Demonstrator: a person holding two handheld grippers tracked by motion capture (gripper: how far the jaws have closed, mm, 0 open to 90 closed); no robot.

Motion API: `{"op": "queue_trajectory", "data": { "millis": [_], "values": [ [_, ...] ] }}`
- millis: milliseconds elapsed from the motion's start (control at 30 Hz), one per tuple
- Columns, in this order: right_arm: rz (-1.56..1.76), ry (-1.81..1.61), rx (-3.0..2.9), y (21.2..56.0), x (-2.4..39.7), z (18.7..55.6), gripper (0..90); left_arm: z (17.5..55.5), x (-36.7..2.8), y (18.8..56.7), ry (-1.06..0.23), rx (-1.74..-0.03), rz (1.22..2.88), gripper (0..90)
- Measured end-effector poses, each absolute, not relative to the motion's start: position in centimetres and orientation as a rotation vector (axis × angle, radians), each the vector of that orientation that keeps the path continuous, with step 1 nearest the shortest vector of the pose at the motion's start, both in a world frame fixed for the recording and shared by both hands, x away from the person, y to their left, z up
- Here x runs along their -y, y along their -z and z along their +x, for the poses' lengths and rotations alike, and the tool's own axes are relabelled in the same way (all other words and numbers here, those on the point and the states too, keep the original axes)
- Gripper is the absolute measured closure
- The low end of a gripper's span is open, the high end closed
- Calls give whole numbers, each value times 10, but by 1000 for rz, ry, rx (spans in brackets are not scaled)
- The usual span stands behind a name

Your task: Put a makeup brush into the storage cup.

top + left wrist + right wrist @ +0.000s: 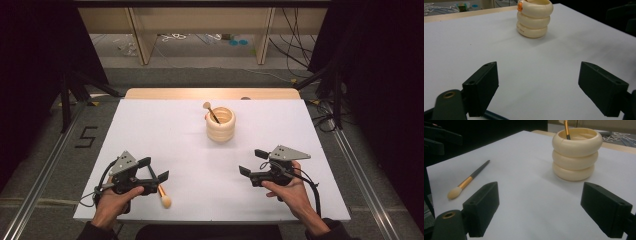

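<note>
The loose make-up brush with a black handle, gold ferrule and pale bristle tip [161, 194] lies flat on the white tabletop [175, 135] at lower left of the high view, just beside the left hand-held gripper [156, 169], whose jaws stand apart and empty. A pinch on its slim round handle could let it roll or skid. The right hand-held gripper [252, 162] is likewise spread and empty. The cream ringed holder [220, 124], upper centre, already carries another brush [210, 112]; a careless insertion might tip it.
</note>
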State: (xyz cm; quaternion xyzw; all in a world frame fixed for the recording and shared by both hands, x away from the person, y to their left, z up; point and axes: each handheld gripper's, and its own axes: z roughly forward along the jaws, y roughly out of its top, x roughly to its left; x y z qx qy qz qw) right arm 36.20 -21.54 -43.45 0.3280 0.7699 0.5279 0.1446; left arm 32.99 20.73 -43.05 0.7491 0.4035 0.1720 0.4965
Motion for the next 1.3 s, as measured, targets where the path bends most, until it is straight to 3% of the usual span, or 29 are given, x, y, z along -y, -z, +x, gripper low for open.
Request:
{"op": "queue_trajectory", "data": {
  "millis": [367, 767, 1300],
  "values": [
    [935, -1521, -2233, 436, 213, 363, 160, 357, -222, 429, -375, -869, 2036, 197],
    [902, -1525, -2245, 437, 211, 365, 160, 373, -221, 422, -280, -640, 2349, 228],
    [893, -1545, -2240, 438, 209, 366, 162, 389, -208, 432, -181, -518, 2543, 237]
  ]
}}
